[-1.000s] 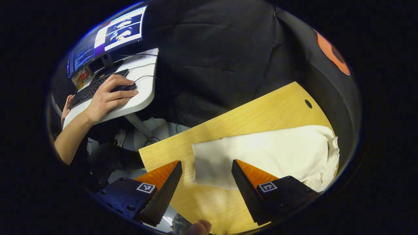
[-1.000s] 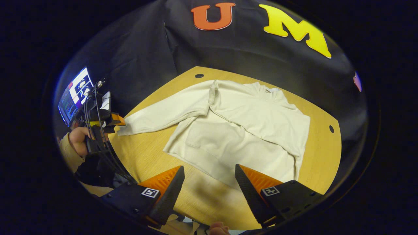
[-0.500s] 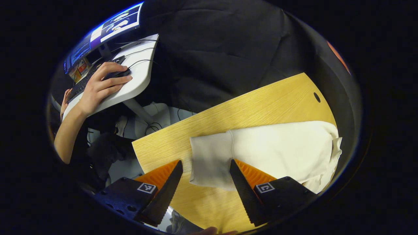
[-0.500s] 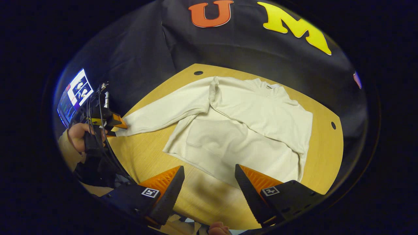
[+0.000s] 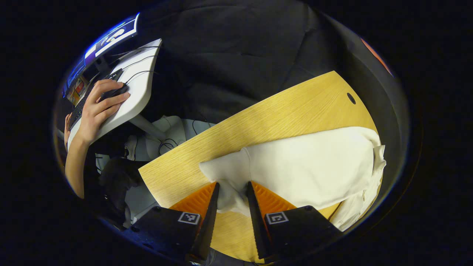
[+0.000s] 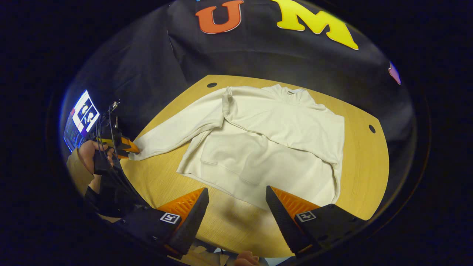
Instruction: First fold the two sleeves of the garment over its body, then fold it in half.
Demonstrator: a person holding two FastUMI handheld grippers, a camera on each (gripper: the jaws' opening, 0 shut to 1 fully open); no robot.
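Note:
A cream sweatshirt (image 6: 266, 147) lies flat on the wooden table (image 6: 366, 170). One sleeve is folded across its body; the other sleeve (image 6: 173, 133) stretches out to the left. In the left gripper view that sleeve (image 5: 306, 166) runs to the right, and its cuff (image 5: 227, 177) is bunched between the fingers of my left gripper (image 5: 231, 201), which is shut on it. The left gripper (image 6: 127, 147) also appears in the right gripper view at the sleeve's end, held by a hand (image 6: 88, 155). My right gripper (image 6: 236, 207) stands open over the table in front of the sweatshirt's hem.
To the left of the table stands a white desk (image 5: 136, 92) with a keyboard, cables and a monitor (image 5: 107, 40); a person's hand (image 5: 98, 107) rests on a mouse there. The table has round holes (image 5: 349, 98) near its far edge. Black cloth walls surround it.
My left gripper moved onto the sleeve cuff and shut on it, bunching the cloth. The right gripper stayed open and shifted only slightly.

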